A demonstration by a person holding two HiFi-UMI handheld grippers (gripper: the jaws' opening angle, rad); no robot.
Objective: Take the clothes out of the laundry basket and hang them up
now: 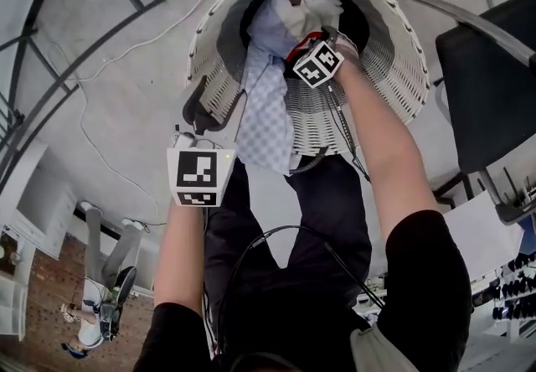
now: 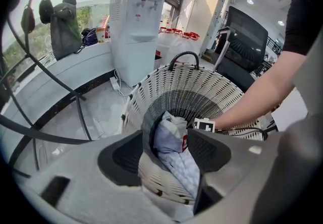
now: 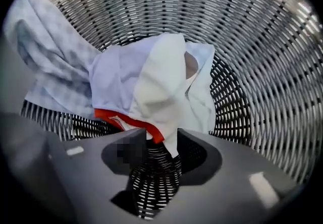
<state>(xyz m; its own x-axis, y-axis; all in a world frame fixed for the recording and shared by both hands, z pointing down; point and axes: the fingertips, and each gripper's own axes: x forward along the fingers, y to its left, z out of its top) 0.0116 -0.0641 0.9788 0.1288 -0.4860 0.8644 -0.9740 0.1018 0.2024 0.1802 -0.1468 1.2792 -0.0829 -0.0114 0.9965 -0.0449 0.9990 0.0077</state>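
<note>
The white wicker laundry basket (image 1: 394,52) (image 2: 186,79) stands on the floor in front of me. A pale blue checked cloth (image 1: 266,123) (image 2: 184,165) (image 3: 45,61) hangs over its near rim. A white garment (image 1: 306,10) (image 3: 161,81) with a red trim (image 3: 126,119) lies inside. My right gripper (image 3: 161,140) points down into the basket, open, and the garment's red-trimmed edge dangles between its fingertips without being pinched. My left gripper (image 1: 205,115) (image 2: 164,150) hovers at the near rim beside the checked cloth, open with nothing held.
A black chair (image 1: 486,85) (image 2: 245,36) stands right of the basket. Dark metal rack bars (image 1: 67,43) and a white cable (image 1: 92,136) lie to the left. A white water dispenser (image 2: 136,16) stands behind the basket, with dark bags (image 2: 63,21) hanging at the window.
</note>
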